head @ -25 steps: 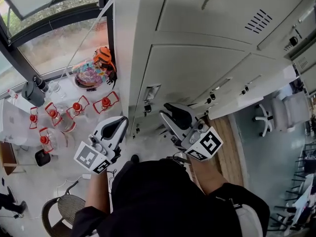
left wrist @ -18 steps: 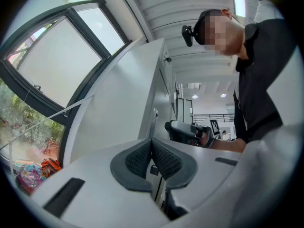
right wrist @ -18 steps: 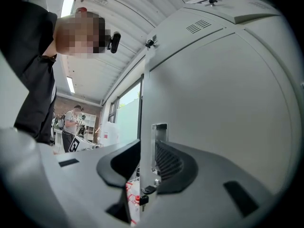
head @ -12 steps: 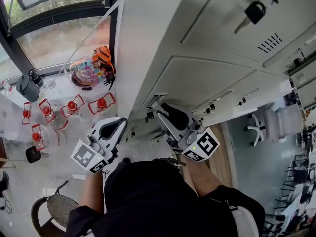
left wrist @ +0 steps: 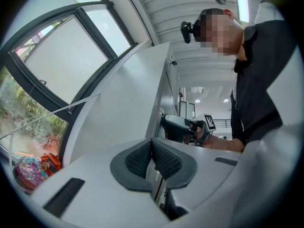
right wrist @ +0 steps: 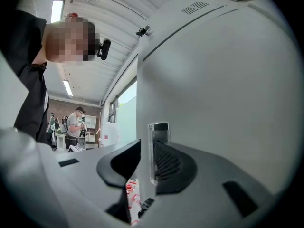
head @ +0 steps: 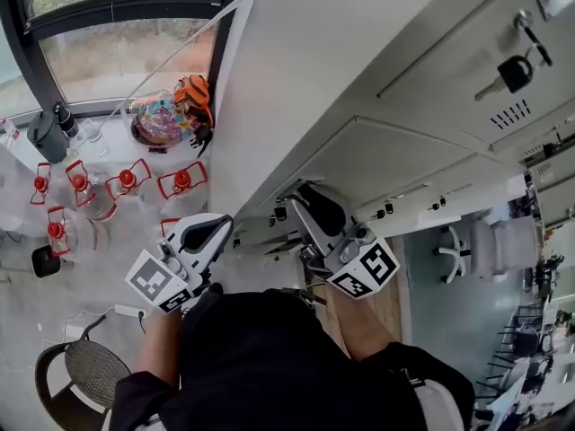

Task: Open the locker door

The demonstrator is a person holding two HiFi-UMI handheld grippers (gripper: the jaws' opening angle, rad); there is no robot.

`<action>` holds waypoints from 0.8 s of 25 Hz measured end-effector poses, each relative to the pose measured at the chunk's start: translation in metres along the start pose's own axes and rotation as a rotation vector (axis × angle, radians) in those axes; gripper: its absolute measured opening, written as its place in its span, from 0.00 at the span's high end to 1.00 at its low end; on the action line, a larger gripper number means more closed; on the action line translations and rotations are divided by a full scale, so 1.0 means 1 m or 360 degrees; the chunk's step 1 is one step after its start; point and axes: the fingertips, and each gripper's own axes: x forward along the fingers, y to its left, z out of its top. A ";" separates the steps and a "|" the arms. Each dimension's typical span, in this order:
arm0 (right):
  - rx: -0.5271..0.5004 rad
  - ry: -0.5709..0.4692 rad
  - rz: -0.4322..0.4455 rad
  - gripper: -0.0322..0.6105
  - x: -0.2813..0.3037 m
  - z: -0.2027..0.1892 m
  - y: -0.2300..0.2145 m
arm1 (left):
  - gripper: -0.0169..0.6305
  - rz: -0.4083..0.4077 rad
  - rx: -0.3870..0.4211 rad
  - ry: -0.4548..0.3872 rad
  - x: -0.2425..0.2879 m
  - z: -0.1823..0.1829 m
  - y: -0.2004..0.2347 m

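Right gripper (right wrist: 145,151): released, jaws apart, straddling the clear tab (right wrist: 155,144) on the locker door (head: 386,155). The tab lies against the right-hand pad, clear of the other. In the head view the door extends toward 2 o'clock from this gripper. Left gripper (left wrist: 152,144): clenched, empty, at its 8 o'clock, apart from the locker.
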 end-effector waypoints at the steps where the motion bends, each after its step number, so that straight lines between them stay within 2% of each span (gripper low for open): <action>1: -0.0006 0.0012 -0.0007 0.81 0.002 -0.001 0.000 | 0.95 -0.0002 -0.0005 -0.0004 0.000 -0.001 0.000; 9: -0.0071 0.0079 -0.0074 0.81 0.006 -0.003 -0.001 | 0.95 -0.0018 -0.0018 -0.0038 -0.004 0.001 0.002; 14: -0.0055 0.0096 -0.0151 0.89 0.006 -0.003 -0.007 | 0.95 -0.0024 -0.0047 -0.0056 -0.008 0.000 0.002; 20: -0.0012 0.0086 -0.0155 0.90 0.006 -0.003 -0.008 | 0.95 -0.0021 -0.0075 -0.0057 -0.010 -0.003 0.000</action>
